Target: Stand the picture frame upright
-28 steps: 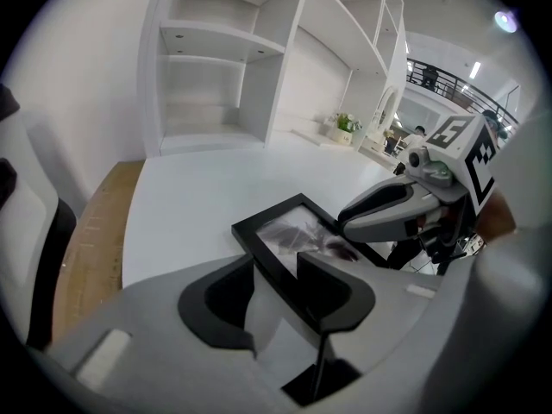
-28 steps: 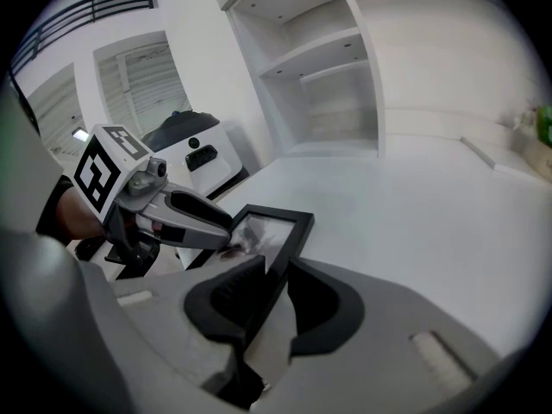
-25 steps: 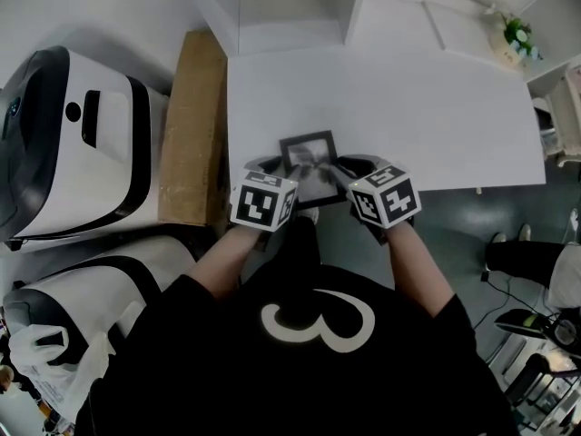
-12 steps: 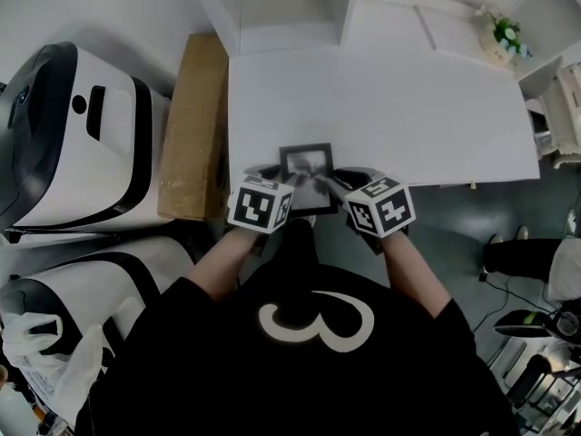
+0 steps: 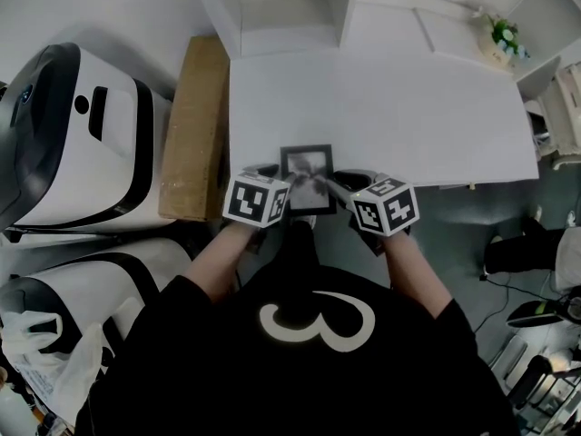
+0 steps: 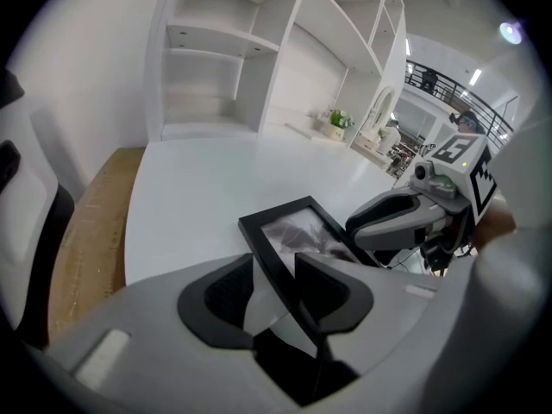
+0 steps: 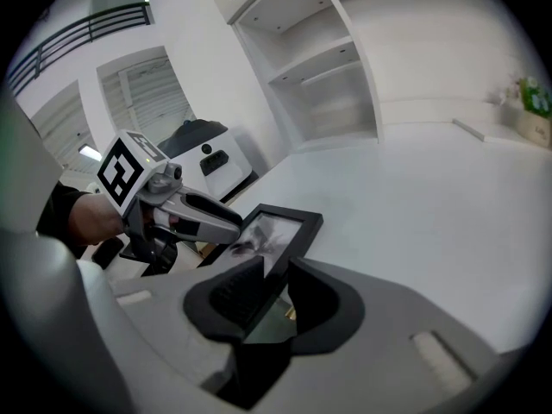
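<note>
Grab step: left gripper (image 6: pixel 274 285) just clamped the black rectangular picture frame (image 5: pixel 307 163) by its left edge. The right gripper (image 7: pixel 272 296) has just eased its jaws apart around the frame's right edge. Next, I reckon: re-clamp, tip it upright.

We log black rectangular picture frame (image 5: pixel 307 163), grey monochrome print inside. White rectangular tabletop (image 5: pixel 408 107). Left gripper (image 6: pixel 276 274), right gripper (image 7: pixel 274 287): pale grey bodies, black pads, white cubes with black square markers. Tan cardboard slab (image 5: pixel 192 125). Our black shirt (image 5: pixel 309 380), white loop motif.
</note>
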A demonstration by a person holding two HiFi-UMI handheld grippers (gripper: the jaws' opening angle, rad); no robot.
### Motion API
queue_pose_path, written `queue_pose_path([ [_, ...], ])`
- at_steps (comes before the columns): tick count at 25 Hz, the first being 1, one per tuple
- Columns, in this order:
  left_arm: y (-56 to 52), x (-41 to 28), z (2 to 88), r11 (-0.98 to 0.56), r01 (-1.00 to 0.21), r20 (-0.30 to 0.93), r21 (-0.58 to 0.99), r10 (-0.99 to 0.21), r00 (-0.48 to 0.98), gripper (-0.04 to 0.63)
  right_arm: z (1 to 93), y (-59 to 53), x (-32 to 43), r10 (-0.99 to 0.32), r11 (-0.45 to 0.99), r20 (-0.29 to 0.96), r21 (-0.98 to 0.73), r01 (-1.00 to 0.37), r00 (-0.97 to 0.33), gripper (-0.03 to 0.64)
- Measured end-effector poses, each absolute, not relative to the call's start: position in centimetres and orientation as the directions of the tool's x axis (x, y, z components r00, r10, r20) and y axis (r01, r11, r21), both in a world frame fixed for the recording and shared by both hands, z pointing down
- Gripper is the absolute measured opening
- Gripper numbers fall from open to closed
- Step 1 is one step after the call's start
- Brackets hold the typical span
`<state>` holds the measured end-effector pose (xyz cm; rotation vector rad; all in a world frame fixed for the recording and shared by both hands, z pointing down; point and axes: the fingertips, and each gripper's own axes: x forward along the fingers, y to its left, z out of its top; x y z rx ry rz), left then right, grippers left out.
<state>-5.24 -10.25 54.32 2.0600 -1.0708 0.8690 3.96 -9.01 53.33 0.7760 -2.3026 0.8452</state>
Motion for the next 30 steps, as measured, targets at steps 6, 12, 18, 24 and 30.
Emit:
queue_pose_path([
  [6,-9.3,-5.6,52.9,-0.437,-0.828,0.751,0.352,-0.395,0.528,0.167,52.7,-8.4,4.6,-0.295,0.570,0.615,-0.502,-0.651,-0.731,0.124],
  [12,-5.8,-5.4,52.5,-0.404,-0.752,0.693,0.520,-0.315,0.648,0.167,53.1,-6.1,5.3,-0.250,0.491,0.580,-0.614,-0.618,-0.775,0.124],
  [18,-3.6,-5.0,53.6,-0.292,-0.665,0.622,0.688,-0.236,0.747,0.167,54.4,-5.0,5.9,-0.205,0.386,0.557,-0.710,-0.590,-0.805,0.124],
  [24,-3.7,-4.9,54.8,-0.222,-0.619,0.584,0.754,-0.207,0.785,0.173,55.0,-5.3,5.1,-0.171,0.347,0.540,-0.750,-0.564,-0.824,0.124],
  [30,-4.0,-4.5,55.4,-0.186,-0.595,0.564,0.782,-0.196,0.802,0.172,55.0,-5.6,4.2,-0.148,0.320,0.508,-0.787,-0.528,-0.848,0.124],
])
